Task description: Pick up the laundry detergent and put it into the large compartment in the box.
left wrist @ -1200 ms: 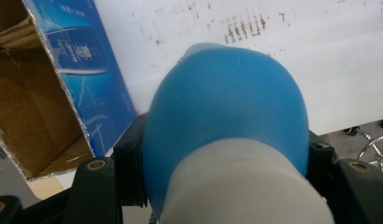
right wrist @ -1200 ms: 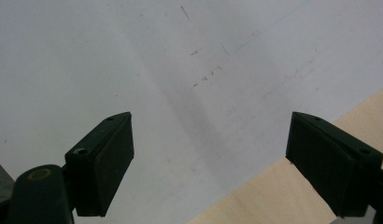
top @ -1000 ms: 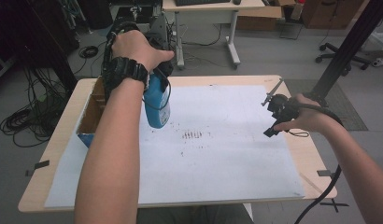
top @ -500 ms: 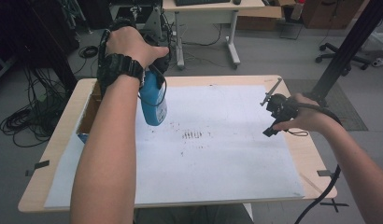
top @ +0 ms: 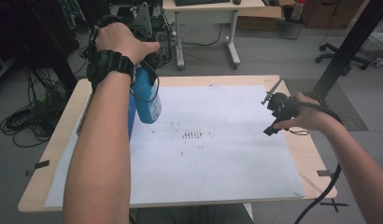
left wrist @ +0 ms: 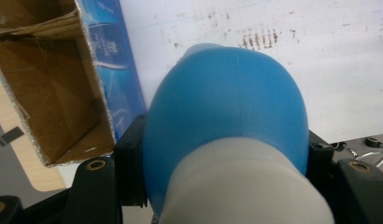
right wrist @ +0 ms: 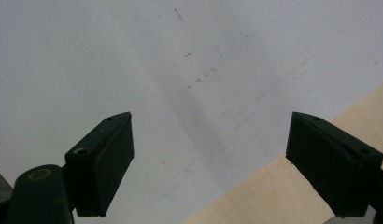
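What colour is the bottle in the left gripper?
Blue bottle with a whitish top; clearest in the left gripper view.

White sheet [top: 217, 154] covering your table [top: 59, 154], open cardboard box [left wrist: 54, 88] at its left edge, dark smudges [top: 193, 135] mid-sheet.

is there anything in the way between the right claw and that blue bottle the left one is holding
Nothing visible. The blue bottle hangs in the left claw over the white sheet; only bare sheet lies between it and the open right claw.
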The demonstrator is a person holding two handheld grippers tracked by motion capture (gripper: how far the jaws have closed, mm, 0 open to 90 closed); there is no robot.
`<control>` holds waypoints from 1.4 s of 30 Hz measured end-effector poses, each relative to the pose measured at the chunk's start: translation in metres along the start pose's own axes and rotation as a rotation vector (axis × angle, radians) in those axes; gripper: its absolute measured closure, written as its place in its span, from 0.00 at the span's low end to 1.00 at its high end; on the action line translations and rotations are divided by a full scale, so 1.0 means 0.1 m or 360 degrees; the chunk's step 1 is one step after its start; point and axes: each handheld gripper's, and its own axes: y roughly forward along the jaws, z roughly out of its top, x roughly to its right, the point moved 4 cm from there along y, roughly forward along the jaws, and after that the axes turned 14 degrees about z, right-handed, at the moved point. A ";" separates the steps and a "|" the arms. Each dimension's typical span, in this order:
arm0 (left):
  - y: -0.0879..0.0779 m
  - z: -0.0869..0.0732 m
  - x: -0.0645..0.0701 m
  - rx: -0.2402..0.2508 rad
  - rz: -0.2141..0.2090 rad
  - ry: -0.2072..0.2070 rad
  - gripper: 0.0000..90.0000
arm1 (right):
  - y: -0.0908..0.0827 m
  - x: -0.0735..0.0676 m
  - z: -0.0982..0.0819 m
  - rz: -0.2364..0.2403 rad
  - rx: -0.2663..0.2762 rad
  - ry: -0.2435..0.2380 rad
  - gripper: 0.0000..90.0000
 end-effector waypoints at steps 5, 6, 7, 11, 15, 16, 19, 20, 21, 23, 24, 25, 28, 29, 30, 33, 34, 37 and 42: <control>-0.05 -0.02 -0.09 0.0010 0.0008 -0.0019 0.41 | 0.00 0.01 0.00 0.0000 -0.0005 0.0004 0.17; -0.06 -0.03 -0.12 0.0011 0.0009 -0.0020 0.41 | 0.00 0.01 0.00 0.0001 -0.0005 0.0004 0.17; -0.07 -0.03 -0.14 0.0011 0.0011 -0.0034 0.41 | 0.00 0.01 -0.01 0.0002 -0.0003 0.0006 0.17; -0.11 -0.06 -0.23 0.0014 0.0020 -0.0058 0.41 | 0.00 0.02 -0.01 -0.0003 -0.0005 0.0015 0.17; -0.13 -0.08 -0.33 0.0018 0.0020 -0.0088 0.41 | 0.00 0.01 -0.01 -0.0003 -0.0013 0.0014 0.17; -0.13 -0.08 -0.35 0.0011 0.0021 -0.0087 0.41 | 0.00 0.02 -0.01 -0.0004 -0.0011 0.0016 0.17; -0.13 -0.10 -0.43 0.0011 0.0031 -0.0103 0.41 | 0.00 0.03 -0.01 -0.0005 -0.0010 0.0020 0.17; -0.13 -0.10 -0.45 0.0010 0.0032 -0.0111 0.41 | 0.00 0.03 -0.01 -0.0005 -0.0011 0.0022 0.17; -0.14 -0.10 -0.48 0.0011 0.0033 -0.0121 0.41 | 0.00 0.02 -0.01 -0.0003 -0.0011 0.0019 0.17; -0.14 -0.11 -0.53 0.0011 0.0031 -0.0135 0.41 | 0.00 0.02 0.00 -0.0004 -0.0013 0.0018 0.17; -0.14 -0.12 -0.56 0.0007 0.0030 -0.0137 0.41 | 0.00 0.02 0.00 -0.0003 -0.0015 0.0018 0.17; -0.14 -0.12 -0.59 0.0012 0.0034 -0.0152 0.41 | 0.00 0.02 0.00 -0.0004 -0.0017 0.0020 0.17; -0.12 -0.13 -0.66 0.0004 0.0048 -0.0171 0.41 | 0.01 0.02 0.02 -0.0004 -0.0020 0.0016 0.17; -0.12 -0.13 -0.67 0.0001 0.0052 -0.0179 0.41 | 0.01 0.02 0.02 -0.0005 -0.0023 0.0018 0.17; -0.11 -0.13 -0.70 0.0000 0.0057 -0.0185 0.41 | 0.01 0.02 0.03 -0.0005 -0.0023 0.0021 0.17; -0.10 -0.14 -0.78 -0.0007 0.0062 -0.0208 0.41 | 0.01 0.02 0.04 -0.0006 -0.0022 0.0020 0.17; -0.10 -0.14 -0.80 -0.0008 0.0062 -0.0212 0.41 | 0.00 0.02 0.04 -0.0005 -0.0018 0.0024 0.17; -0.09 -0.15 -0.87 -0.0008 0.0066 -0.0233 0.41 | 0.00 0.02 0.04 -0.0006 -0.0024 0.0024 0.17; -0.09 -0.16 -0.99 -0.0007 0.0067 -0.0269 0.41 | 0.01 0.03 0.03 -0.0008 -0.0034 0.0034 0.17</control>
